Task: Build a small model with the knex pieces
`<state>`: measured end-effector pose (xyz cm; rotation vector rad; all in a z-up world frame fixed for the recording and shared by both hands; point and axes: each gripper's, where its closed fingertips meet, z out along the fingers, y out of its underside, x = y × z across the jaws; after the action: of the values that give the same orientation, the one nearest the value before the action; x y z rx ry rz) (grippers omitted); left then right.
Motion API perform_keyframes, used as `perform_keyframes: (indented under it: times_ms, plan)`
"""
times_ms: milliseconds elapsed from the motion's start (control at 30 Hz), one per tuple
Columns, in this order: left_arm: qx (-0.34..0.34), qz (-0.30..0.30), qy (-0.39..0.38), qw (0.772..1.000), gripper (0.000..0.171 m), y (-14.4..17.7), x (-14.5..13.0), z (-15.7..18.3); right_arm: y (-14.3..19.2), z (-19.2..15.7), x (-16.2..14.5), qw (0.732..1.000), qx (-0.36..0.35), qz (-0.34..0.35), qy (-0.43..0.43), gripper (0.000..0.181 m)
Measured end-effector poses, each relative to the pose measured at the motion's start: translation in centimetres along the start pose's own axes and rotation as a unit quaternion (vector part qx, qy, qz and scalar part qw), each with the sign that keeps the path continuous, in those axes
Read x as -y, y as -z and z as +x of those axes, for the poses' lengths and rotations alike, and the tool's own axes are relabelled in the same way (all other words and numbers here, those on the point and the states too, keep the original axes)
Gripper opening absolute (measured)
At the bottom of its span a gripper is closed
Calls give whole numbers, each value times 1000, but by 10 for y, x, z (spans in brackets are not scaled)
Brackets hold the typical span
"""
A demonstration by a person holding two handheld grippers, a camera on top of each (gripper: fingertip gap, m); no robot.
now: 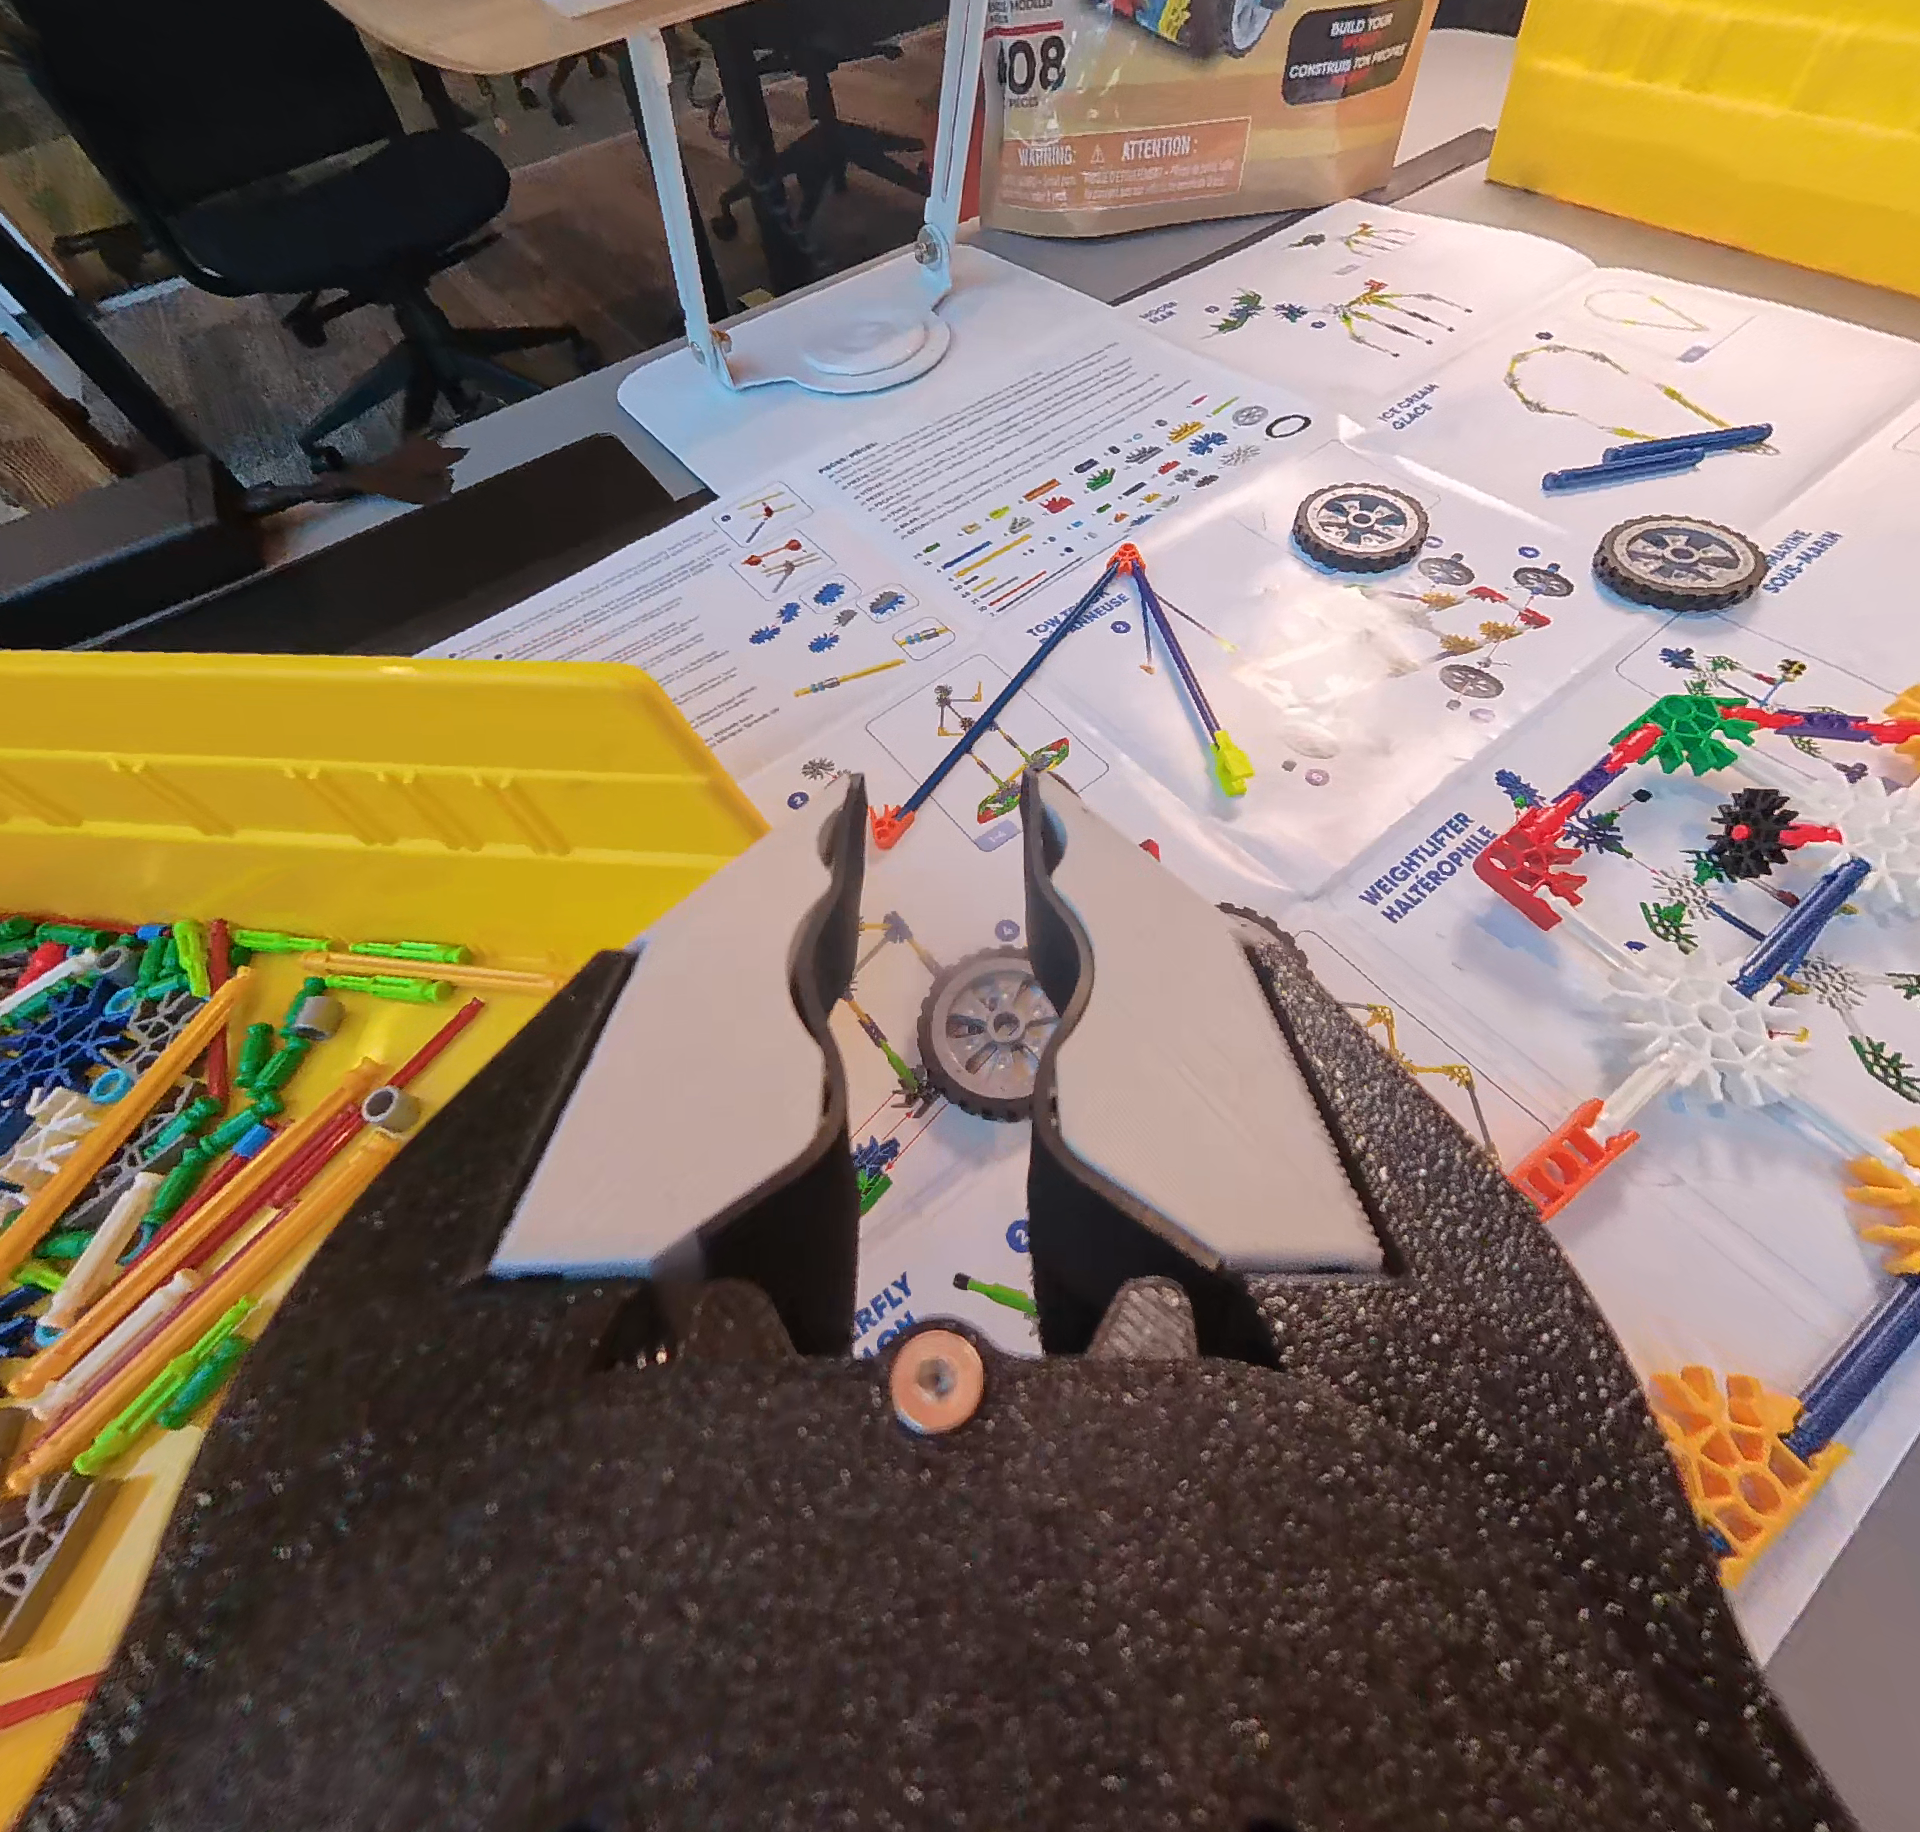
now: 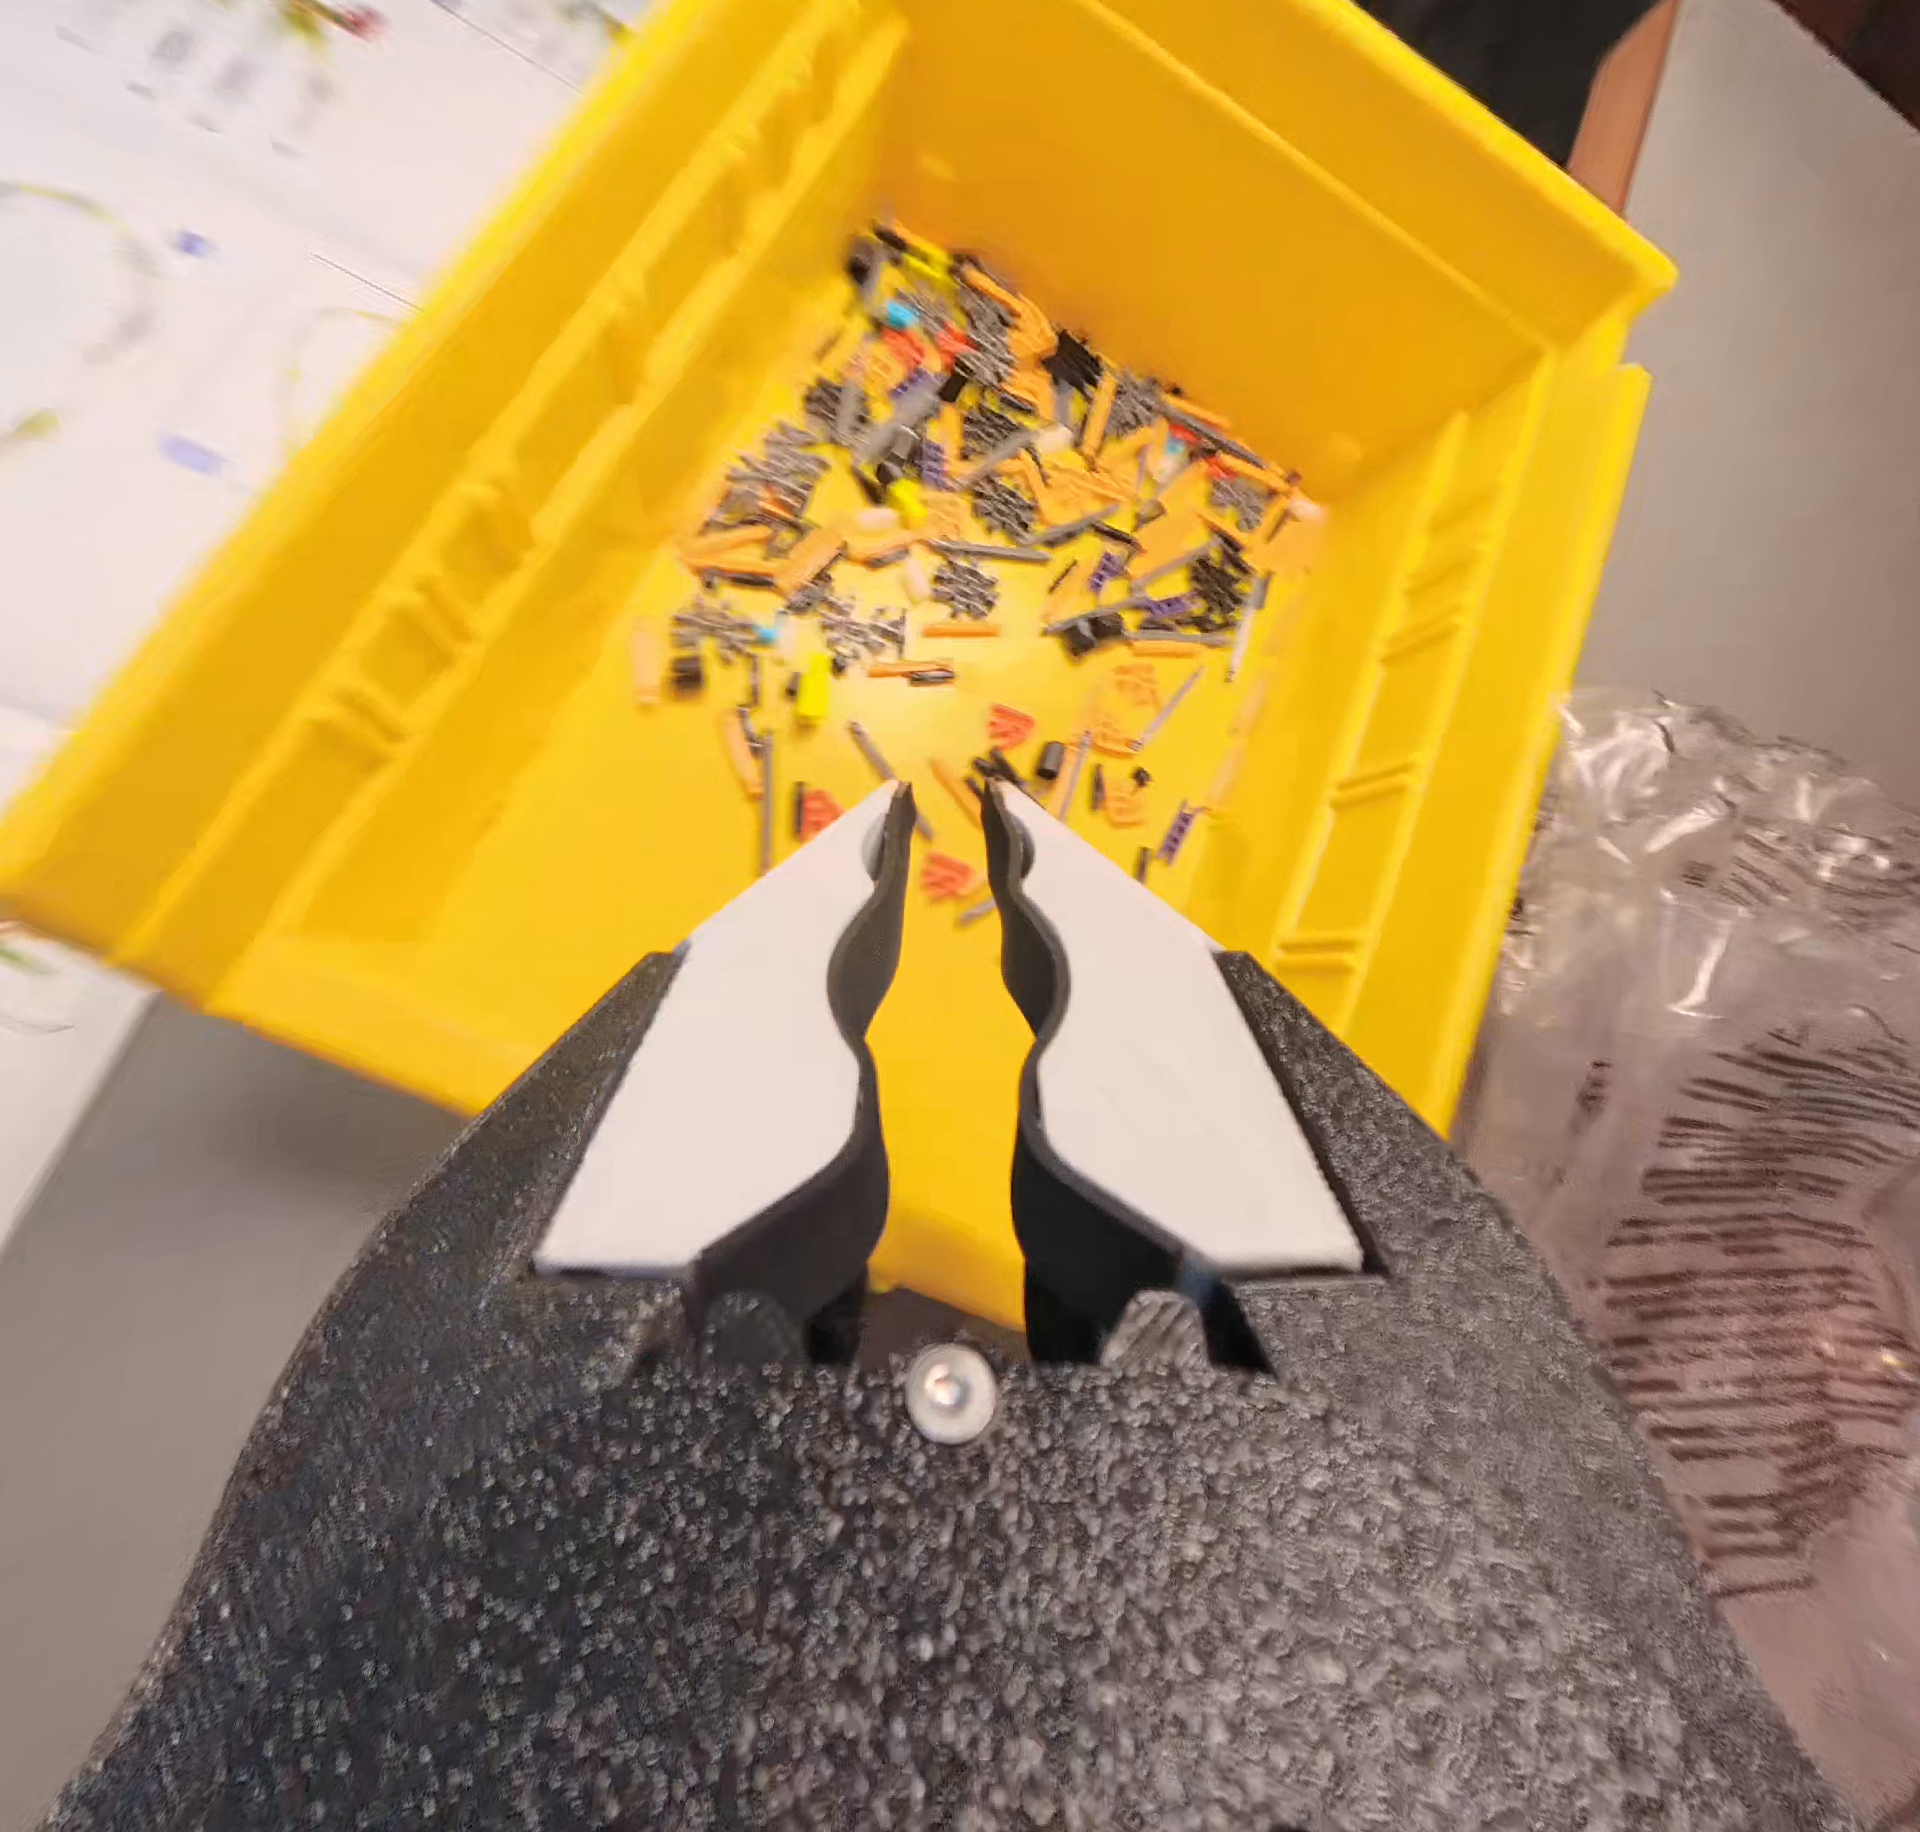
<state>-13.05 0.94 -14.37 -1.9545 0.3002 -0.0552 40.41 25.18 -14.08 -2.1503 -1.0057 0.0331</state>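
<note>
Over the bench (image 1: pixel 1351 255), the right tool (image 2: pixel 948 793) hangs narrowly parted and empty above a yellow bin (image 2: pixel 1195 172) of small connectors, while the left tool (image 1: pixel 940 785), wider, straddles without gripping a grey wheel (image 1: pixel 982 1034) on the instruction sheet (image 1: pixel 1039 411).

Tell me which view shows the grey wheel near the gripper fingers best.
The left wrist view. The grey wheel lies sharp on the instruction sheet, seen in the gap between the open left gripper fingers. The right wrist view shows nothing of it: only the right gripper over a yellow bin of small pieces.
</note>
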Motion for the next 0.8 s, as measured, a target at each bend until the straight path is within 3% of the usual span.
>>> perform_keyframes:
  times_ms: [67, 133, 267, 400, 800]
  plan:
    - [1, -2, -2, 1000, 28, -1, -1, -1, -27, 28, -16, 998, -33, -55, -24, 12]
    - [2, -2, -3, 1000, 28, 0, -2, -2, -50, 26, -24, 994, 2, -74, -80, 14]
    - [6, -7, 6, 1000, 28, 2, -9, -7, -72, 26, -29, 991, 8, -82, -104, 13]
    - [2, -10, 12, 1000, 28, 1, -12, -9, -79, 30, -30, 990, 1, -93, -104, 1]
    - [0, -9, 10, 1000, 28, 1, -12, -7, -78, 31, -23, 987, 26, -73, -142, 0]
